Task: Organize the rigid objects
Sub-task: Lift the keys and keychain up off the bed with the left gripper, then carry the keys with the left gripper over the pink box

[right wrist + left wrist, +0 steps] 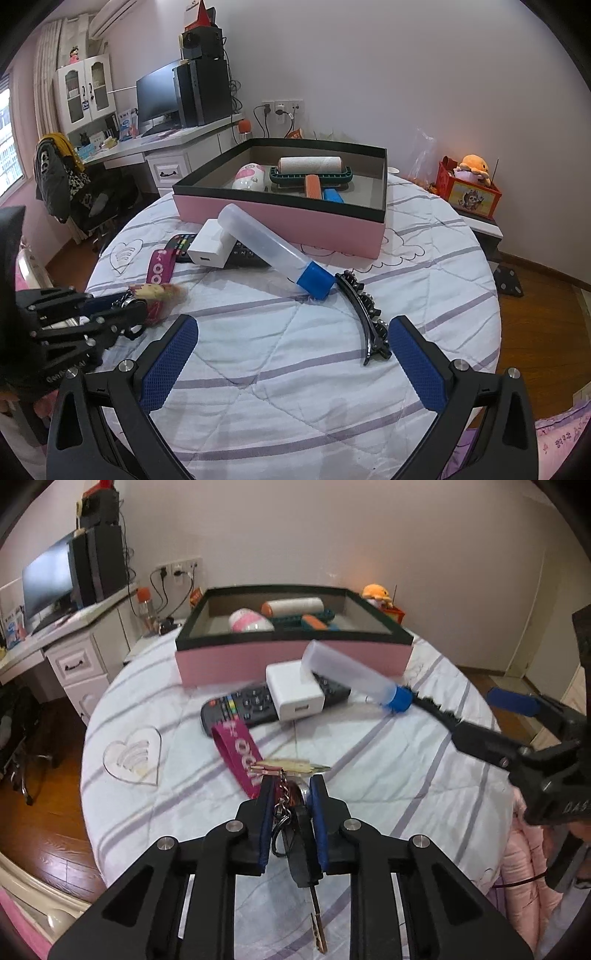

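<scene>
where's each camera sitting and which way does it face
Left wrist: rides the left tool, facing the pink-sided box; its fingers clamp a key bunch; the right tool shows too.
Right wrist: rides the open right tool, same direction; the left tool shows too.
Shared: box, blue-capped clear tube, white charger.

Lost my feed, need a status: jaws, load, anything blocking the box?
Left gripper shut on keys. Right gripper open, empty. Tube, charger, remote lie before box.

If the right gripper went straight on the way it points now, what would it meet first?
Probably the bare quilt. The right gripper is open and tilted down; the bottle lies farther ahead, the hair clip slightly right. Depth is unclear.
</scene>
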A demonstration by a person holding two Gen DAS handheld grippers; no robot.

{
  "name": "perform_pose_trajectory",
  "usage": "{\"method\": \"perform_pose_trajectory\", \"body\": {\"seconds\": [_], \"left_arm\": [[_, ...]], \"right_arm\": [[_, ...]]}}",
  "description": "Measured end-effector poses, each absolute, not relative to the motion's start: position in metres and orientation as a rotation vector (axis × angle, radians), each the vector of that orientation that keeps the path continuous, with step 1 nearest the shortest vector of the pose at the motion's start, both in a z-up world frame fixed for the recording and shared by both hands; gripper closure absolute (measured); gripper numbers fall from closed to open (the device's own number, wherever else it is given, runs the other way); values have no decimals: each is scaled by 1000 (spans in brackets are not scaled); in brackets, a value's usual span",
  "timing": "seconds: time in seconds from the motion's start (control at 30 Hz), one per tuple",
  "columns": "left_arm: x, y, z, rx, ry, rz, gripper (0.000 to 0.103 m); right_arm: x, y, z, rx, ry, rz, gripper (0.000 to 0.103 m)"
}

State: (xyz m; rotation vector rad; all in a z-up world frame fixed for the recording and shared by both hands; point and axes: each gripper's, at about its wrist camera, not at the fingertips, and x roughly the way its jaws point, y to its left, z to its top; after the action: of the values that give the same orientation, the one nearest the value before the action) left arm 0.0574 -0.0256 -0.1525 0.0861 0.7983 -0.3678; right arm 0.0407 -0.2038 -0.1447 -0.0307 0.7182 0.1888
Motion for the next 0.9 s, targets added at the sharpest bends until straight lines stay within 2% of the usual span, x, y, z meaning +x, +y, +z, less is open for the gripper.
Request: {"method": "perform_pose_trajectory", "body": {"seconds": [0.43,0.9], "left_arm": [[51,-24,-99,85,675,-361,85],[52,-35,-25,100,516,-348,85]], "right_arm": [[34,-200,-125,-40,679,183,0],[39,-195,-60,-69,533,171,0]]}}
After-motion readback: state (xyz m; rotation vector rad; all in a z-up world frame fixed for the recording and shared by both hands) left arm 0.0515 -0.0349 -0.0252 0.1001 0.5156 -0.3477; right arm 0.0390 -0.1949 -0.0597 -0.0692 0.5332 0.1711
